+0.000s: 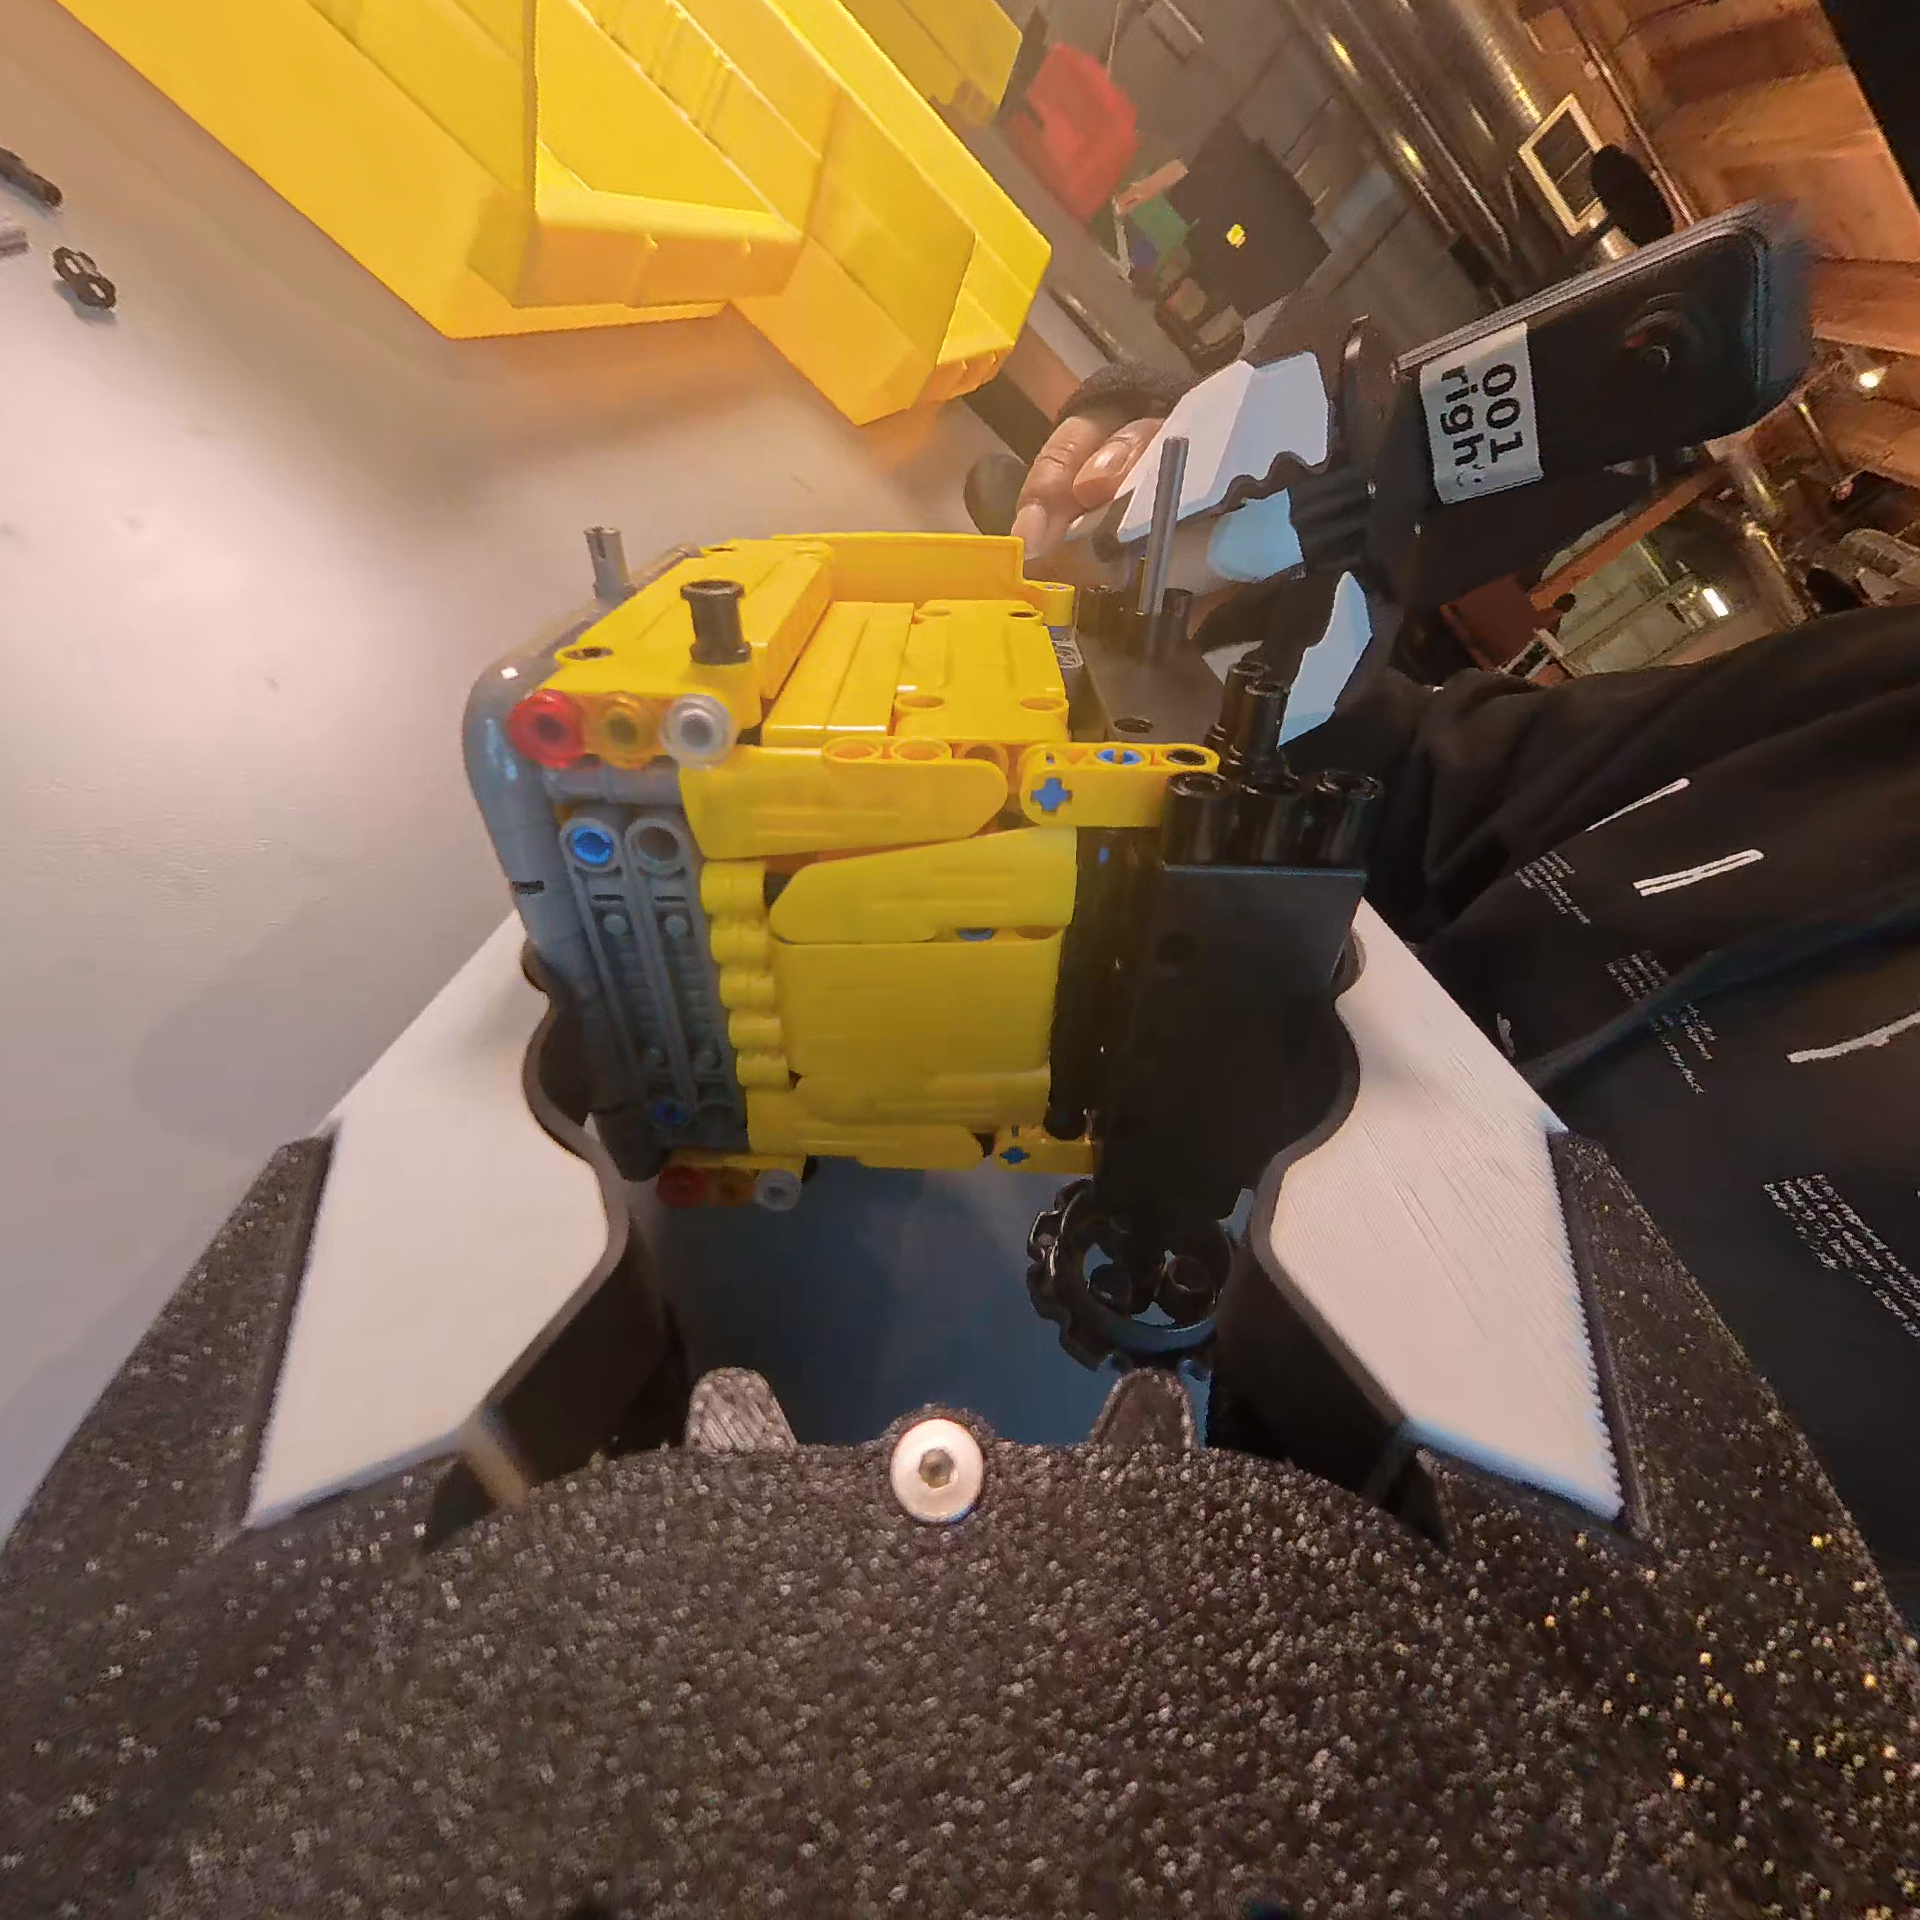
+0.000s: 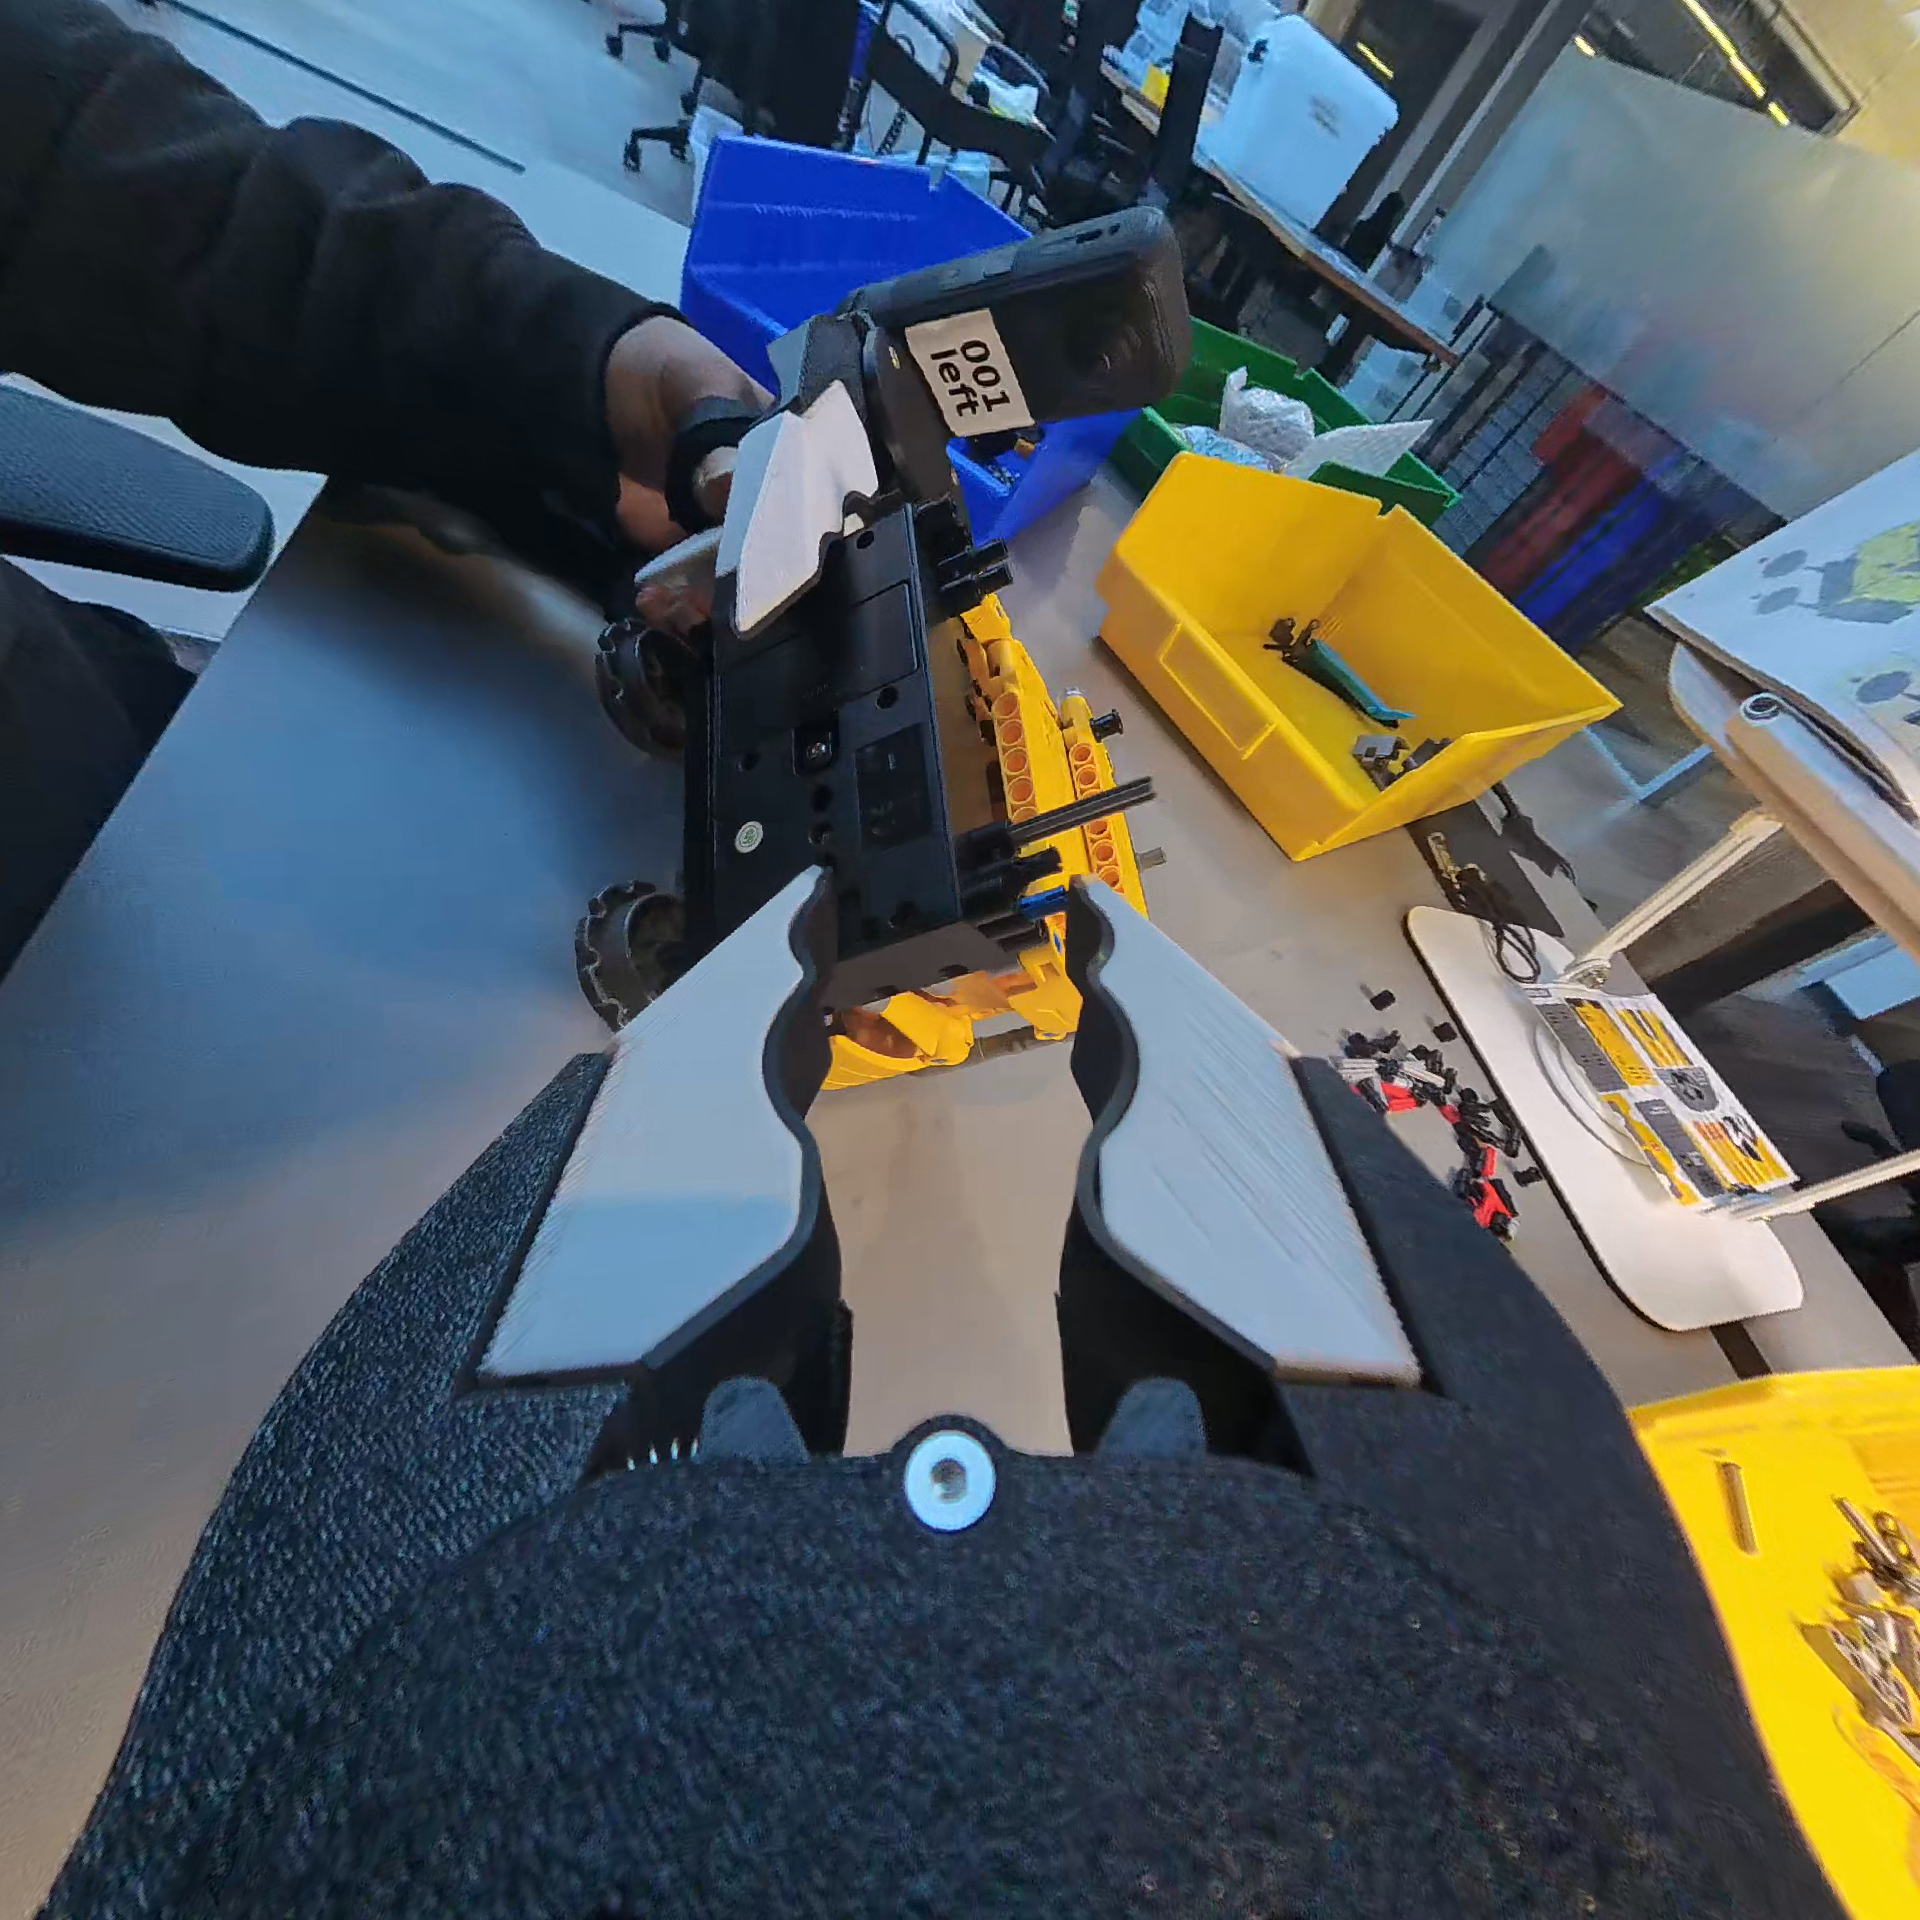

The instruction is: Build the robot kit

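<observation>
My left gripper point(image 1: 940, 956) is shut on a brick-built vehicle model point(image 1: 914, 987) of yellow, grey and black parts and holds it tilted above the table. A black wheel point(image 1: 1122, 1288) hangs at the model's near end. A thin grey axle point(image 1: 1164, 530) stands up from its black underside. In the right wrist view the model point(image 2: 831, 748) shows its black underside, with one of the left gripper's fingers point(image 2: 790, 520) on it. My right gripper point(image 2: 951, 894) is closed on the model's near black end, a fingertip on each side. Its fingers point(image 1: 1236, 426) show in the left wrist view.
A grey table point(image 2: 987, 1195) lies below. On it are an open yellow bin point(image 2: 1340, 665) with a few parts, a blue bin point(image 2: 821, 239), a green bin point(image 2: 1299, 416), loose small red and black parts point(image 2: 1434, 1101), and a printed sheet on a white board point(image 2: 1652, 1081). Yellow bins point(image 1: 623, 208) stand behind the model.
</observation>
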